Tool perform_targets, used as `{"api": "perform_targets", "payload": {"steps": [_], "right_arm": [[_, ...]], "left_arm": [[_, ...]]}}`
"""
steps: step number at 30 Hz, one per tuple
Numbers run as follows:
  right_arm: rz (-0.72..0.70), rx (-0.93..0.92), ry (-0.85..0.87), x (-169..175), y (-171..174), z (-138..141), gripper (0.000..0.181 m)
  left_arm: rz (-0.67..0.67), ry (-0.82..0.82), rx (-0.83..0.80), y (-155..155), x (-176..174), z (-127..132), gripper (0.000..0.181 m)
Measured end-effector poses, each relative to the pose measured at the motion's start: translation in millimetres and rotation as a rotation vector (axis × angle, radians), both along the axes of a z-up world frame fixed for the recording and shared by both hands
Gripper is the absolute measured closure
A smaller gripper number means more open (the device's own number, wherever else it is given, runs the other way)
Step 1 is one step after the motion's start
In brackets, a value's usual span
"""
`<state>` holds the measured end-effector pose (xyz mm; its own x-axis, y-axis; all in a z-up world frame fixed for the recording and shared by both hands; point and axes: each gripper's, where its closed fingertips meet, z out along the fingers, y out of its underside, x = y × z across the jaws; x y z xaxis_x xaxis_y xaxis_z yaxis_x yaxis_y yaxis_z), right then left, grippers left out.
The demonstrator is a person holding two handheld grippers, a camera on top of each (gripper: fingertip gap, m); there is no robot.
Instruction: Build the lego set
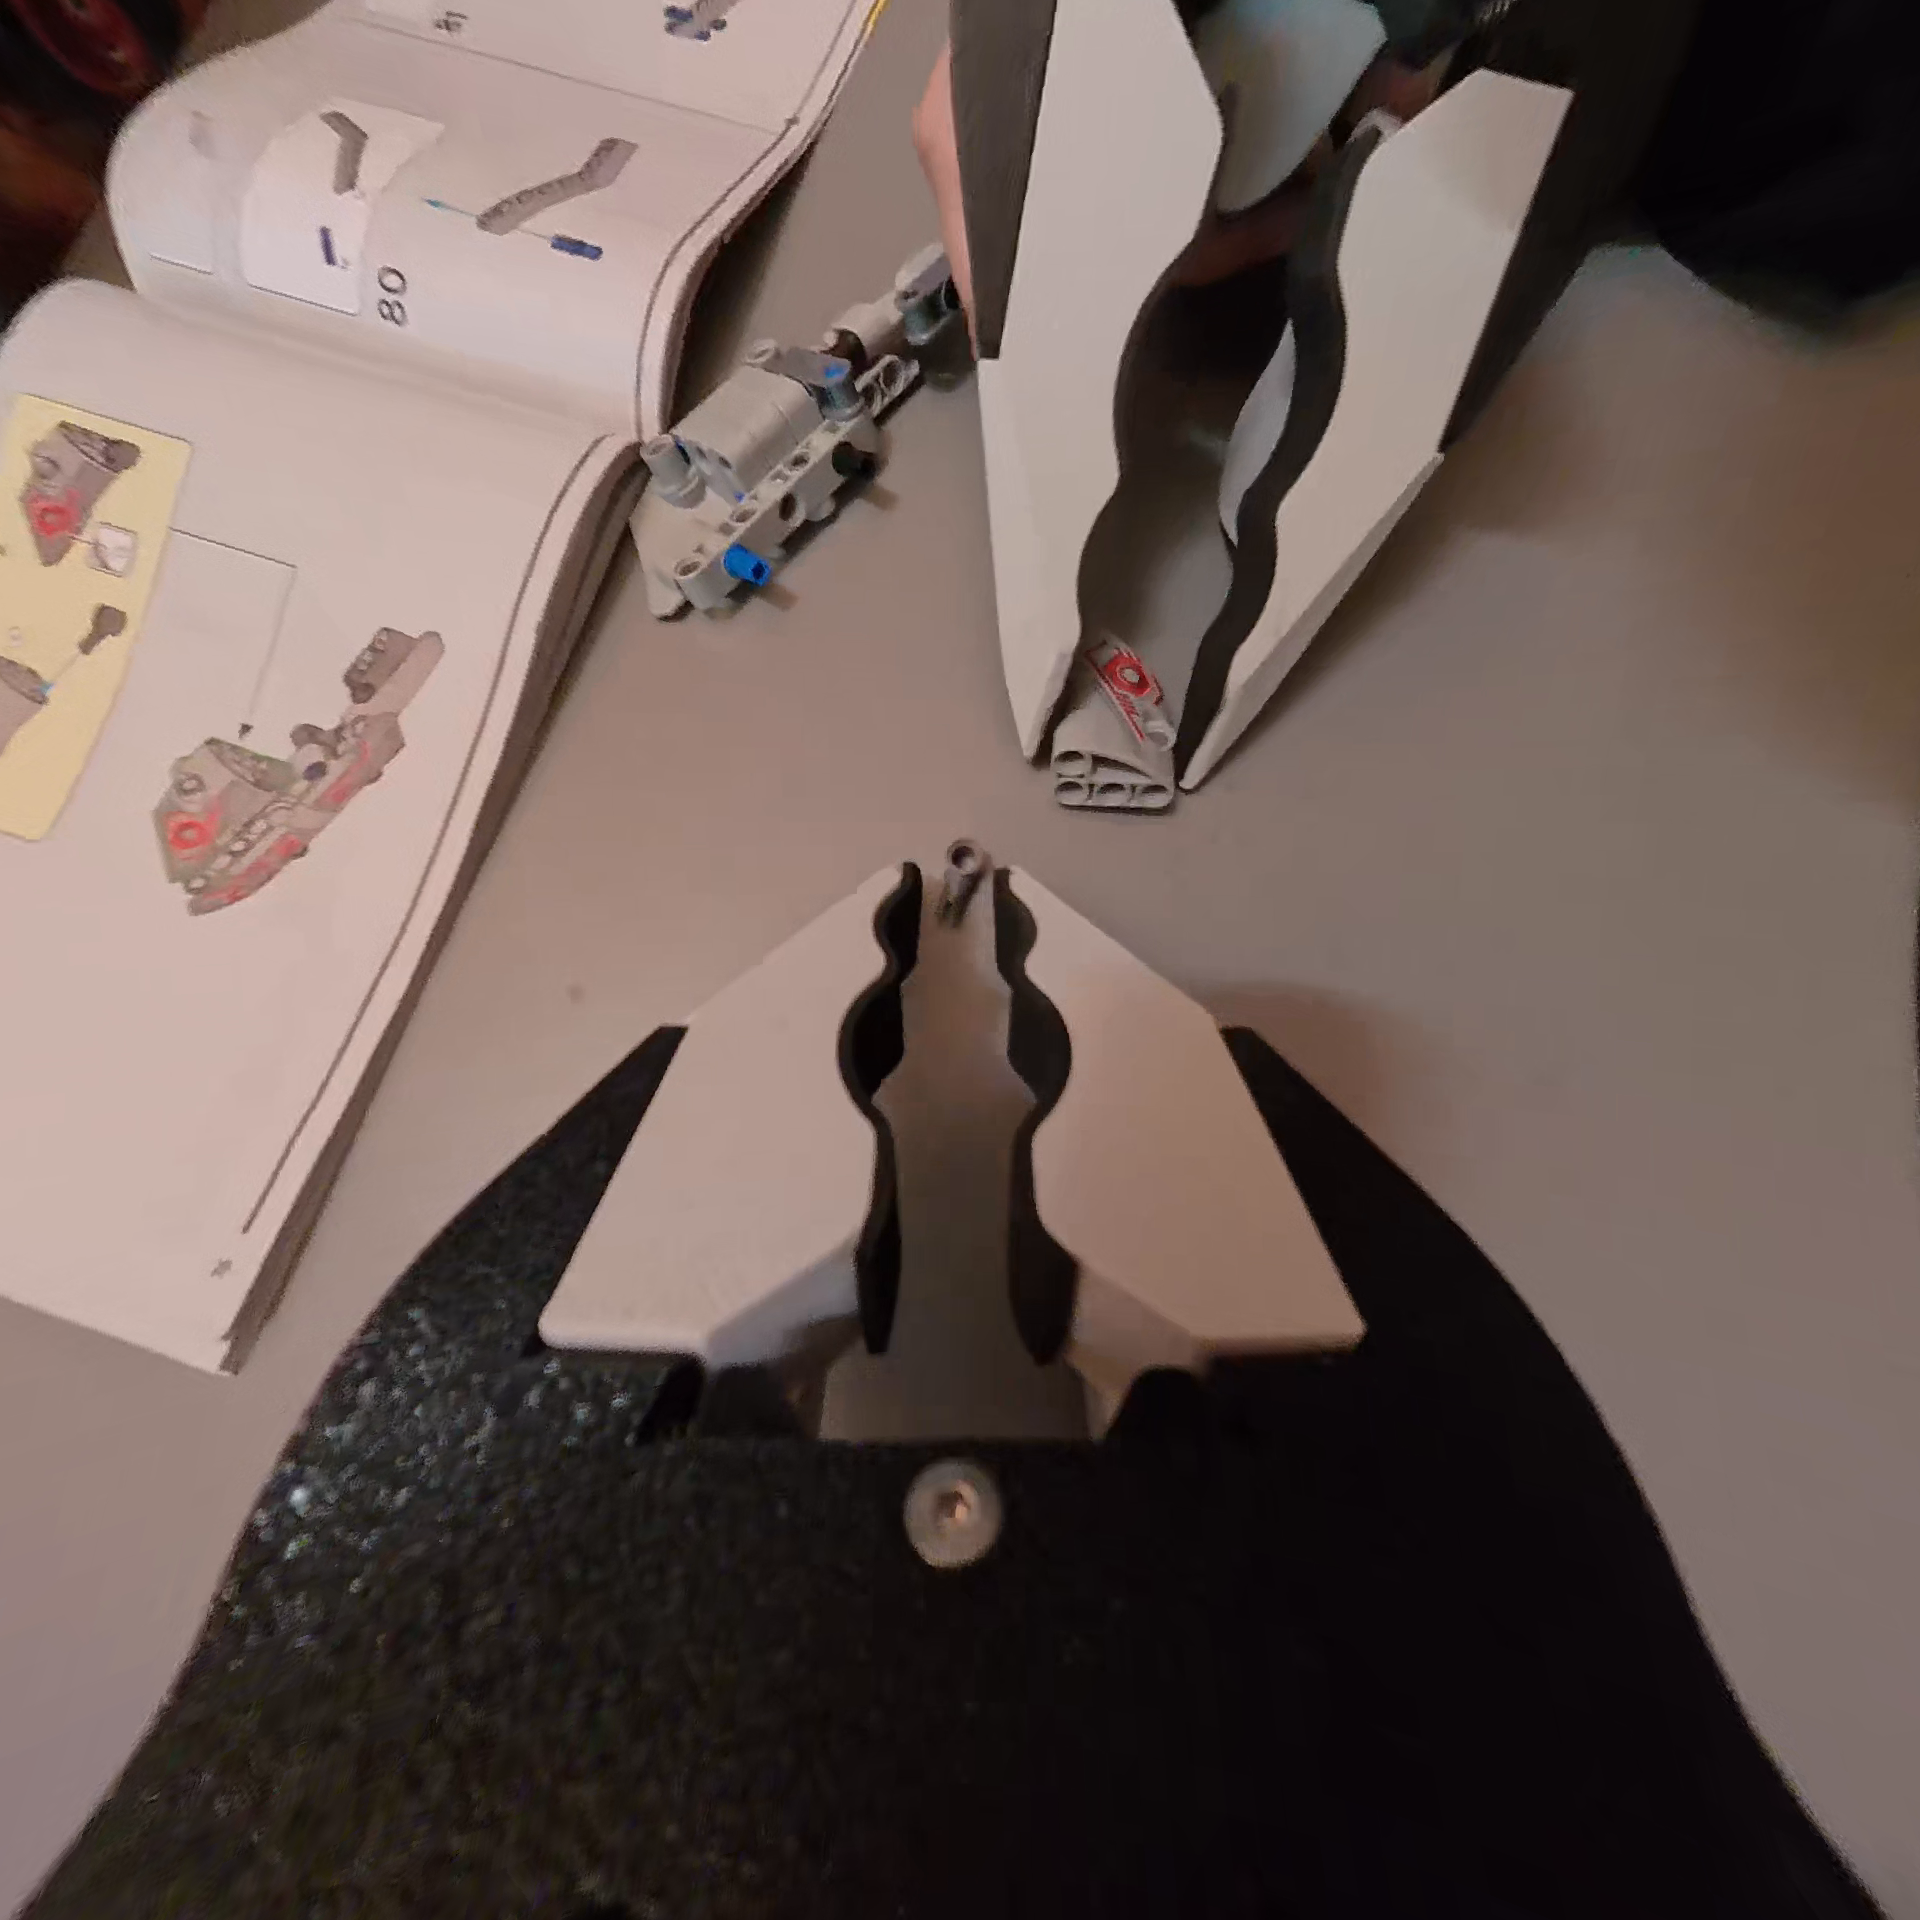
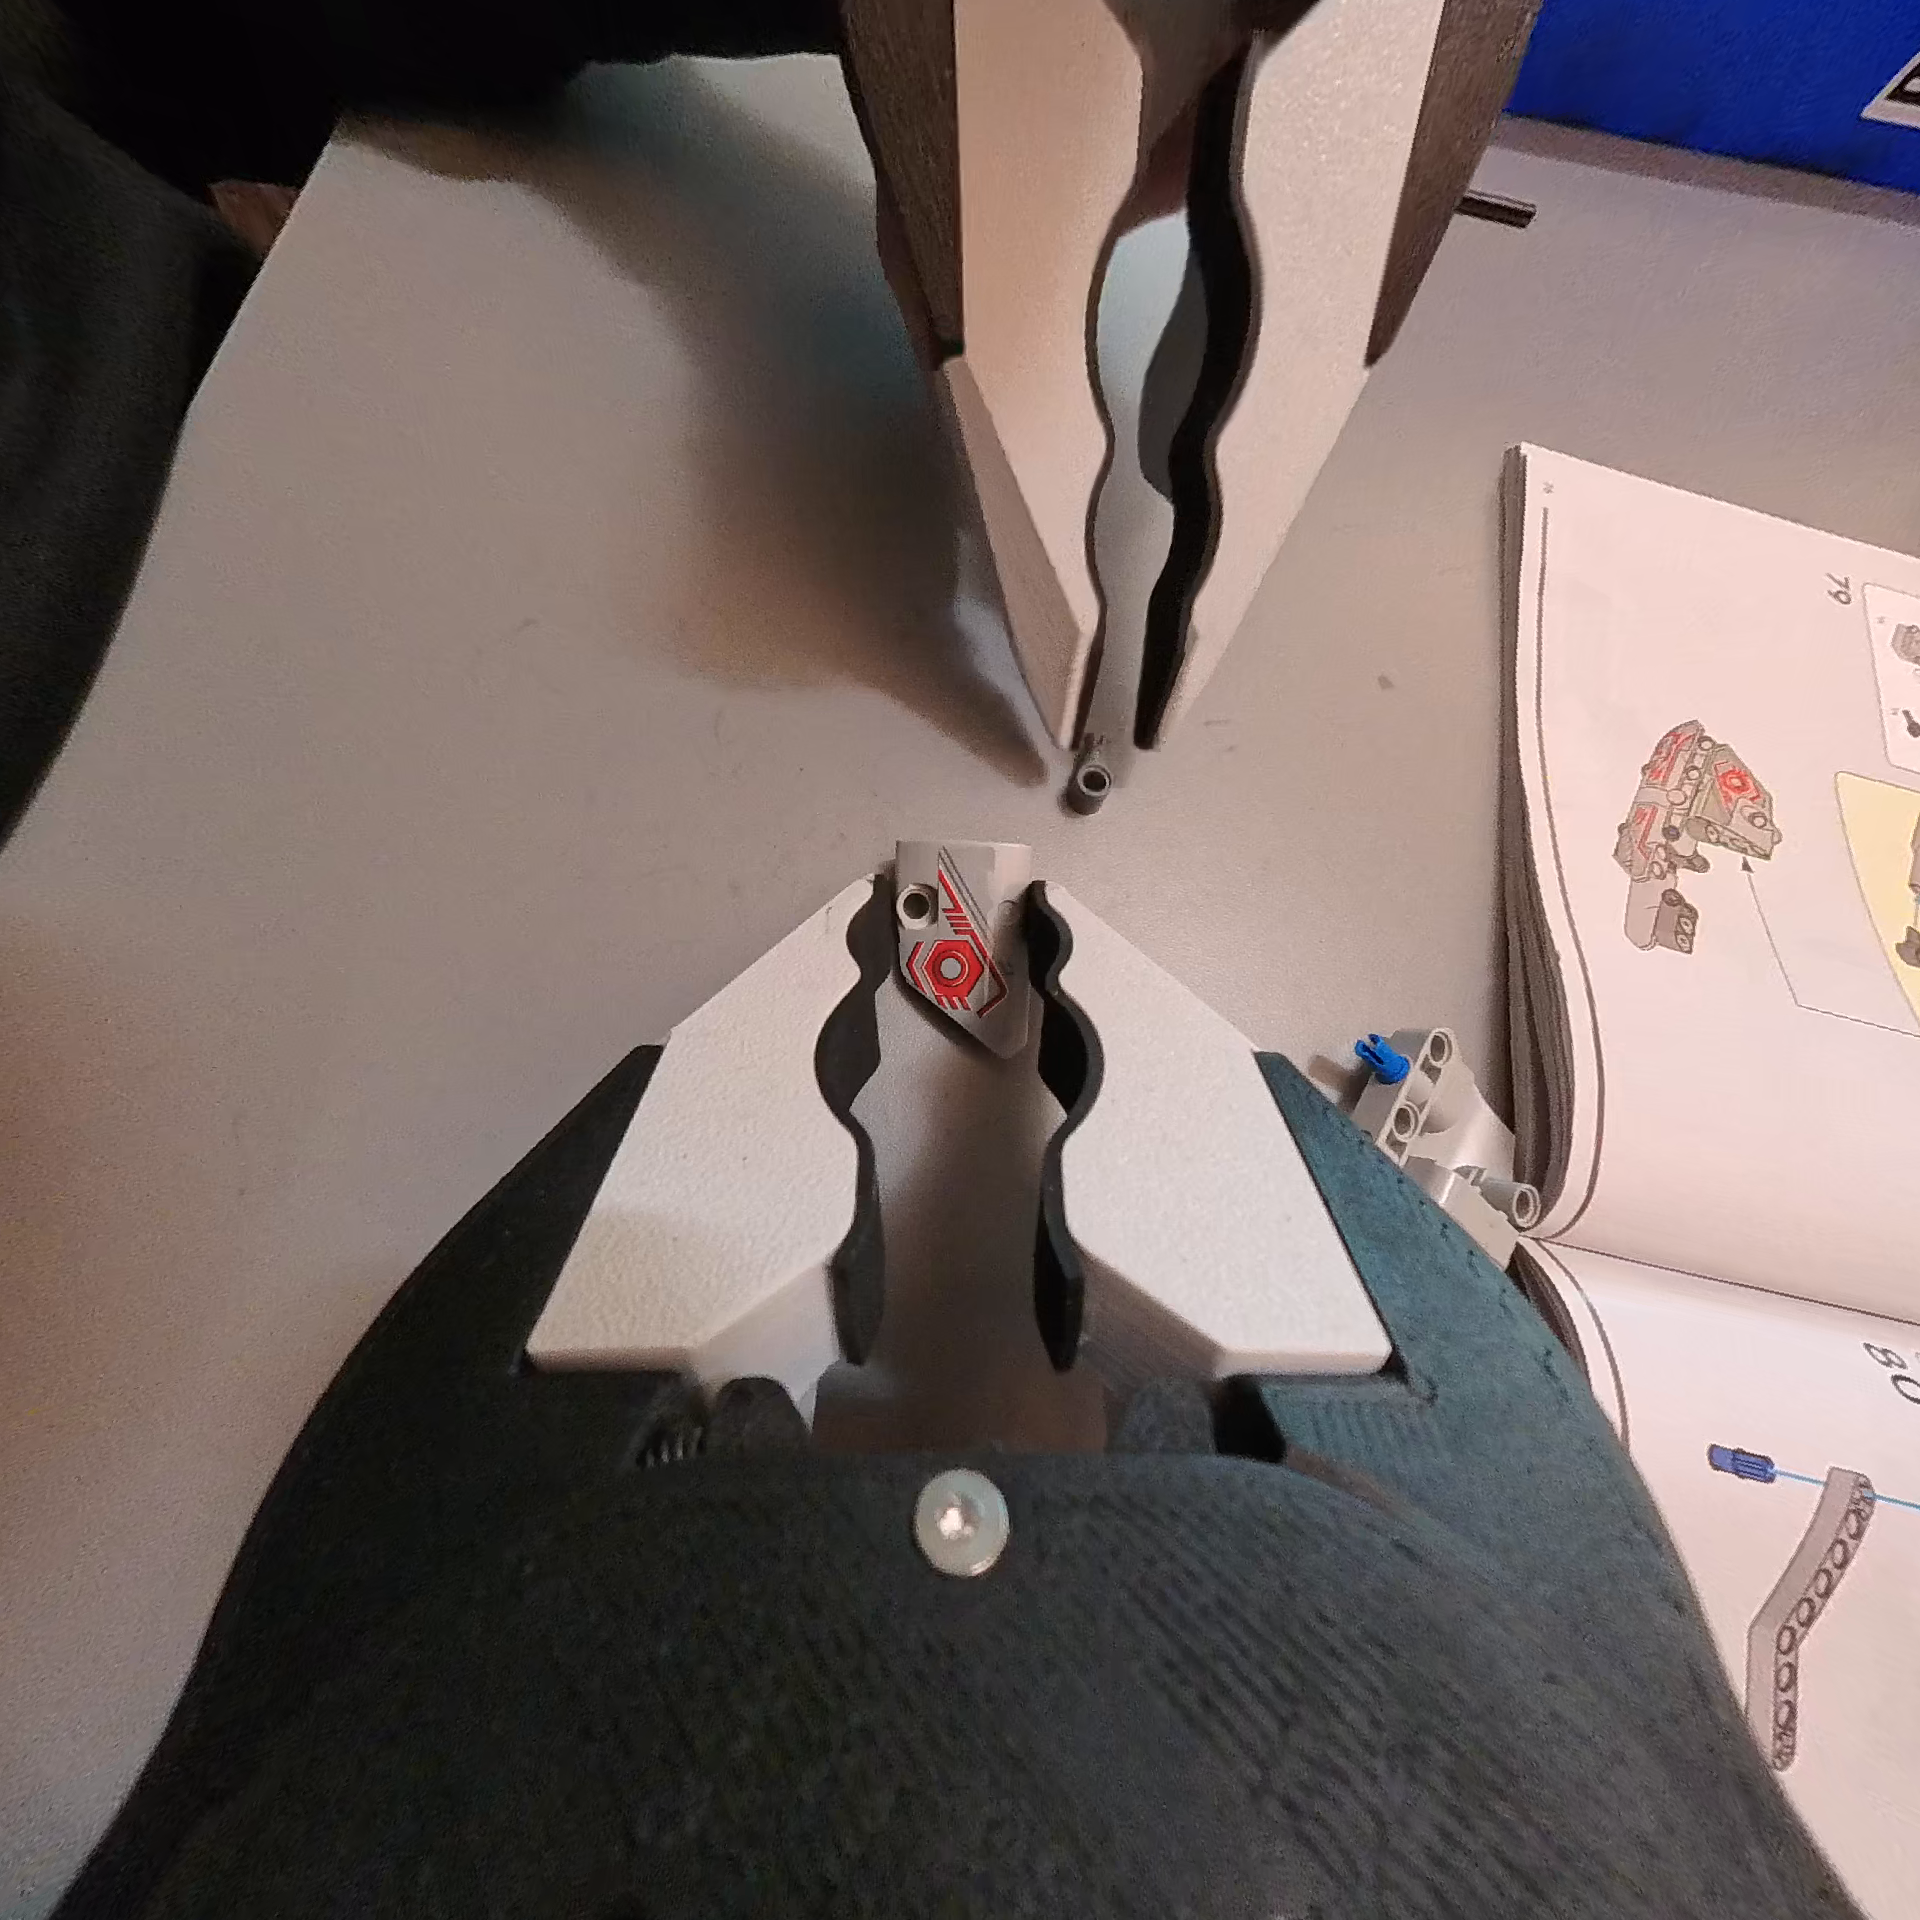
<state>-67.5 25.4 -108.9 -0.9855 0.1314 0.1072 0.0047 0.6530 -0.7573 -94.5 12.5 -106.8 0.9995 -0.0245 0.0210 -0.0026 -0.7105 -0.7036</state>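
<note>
My left gripper (image 1: 956,883) is shut on a small dark grey pin connector (image 1: 962,875) that sticks out past its fingertips. My right gripper (image 2: 961,899) is shut on a grey panel piece with a red printed pattern (image 2: 956,935). The two grippers face each other tip to tip over the grey table, a short gap apart. In the left wrist view the right gripper (image 1: 1112,764) comes in from the top with the panel (image 1: 1127,691). In the right wrist view the left gripper (image 2: 1110,743) comes in from the top with the pin (image 2: 1091,784).
A partly built grey assembly with blue pins (image 1: 769,468) lies beside the open instruction booklet (image 1: 312,623). Both also show in the right wrist view: the assembly (image 2: 1444,1132) and the booklet (image 2: 1714,935). A blue box (image 2: 1714,83) stands at the far edge. Left and right tips are no more than a few centimetres apart.
</note>
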Motion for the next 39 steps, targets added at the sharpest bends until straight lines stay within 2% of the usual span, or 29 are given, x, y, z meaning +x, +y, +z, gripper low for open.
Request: {"api": "perform_targets", "payload": {"steps": [5, 8, 11, 15, 19, 22, 24, 31, 37, 39], "right_arm": [[-0.014, -0.001, 0.018, -2, 0, 1, 0.154], [-0.012, -0.020, 0.034, -2, 1, 4, 0.132], [-0.039, -0.107, 0.064, -6, 2, 19, 0.127], [-0.169, -0.207, 0.229, -27, 12, 52, 0.148], [-0.302, -0.249, 0.465, -46, 12, 81, 0.154], [-0.334, -0.163, 0.623, -50, 6, 84, 0.154], [-0.353, -0.127, 0.669, -51, 0, 85, 0.151], [-0.501, -0.349, 0.655, -52, 1, 118, 0.162], [-0.488, -0.390, 0.656, -49, 3, 121, 0.169], [-0.479, -0.371, 0.680, -48, 3, 121, 0.176]], "left_arm": [[-0.056, 0.008, -0.008, -2, 9, -5, 0.180], [-0.039, -0.027, 0.012, -3, 9, -3, 0.180], [-0.012, -0.055, 0.093, 0, 6, 13, 0.180], [0.173, -0.197, 0.380, 10, -12, 59, 0.180], [0.343, -0.445, 0.684, 17, -21, 94, 0.180], [0.364, -0.622, 0.865, 22, -16, 114, 0.179], [0.371, -0.698, 0.949, 24, -14, 121, 0.180], [0.372, -0.753, 1.001, 29, -9, 122, 0.179], [0.383, -0.749, 1.041, 29, -10, 125, 0.180], [0.372, -0.730, 1.051, 29, -10, 125, 0.180]]}}
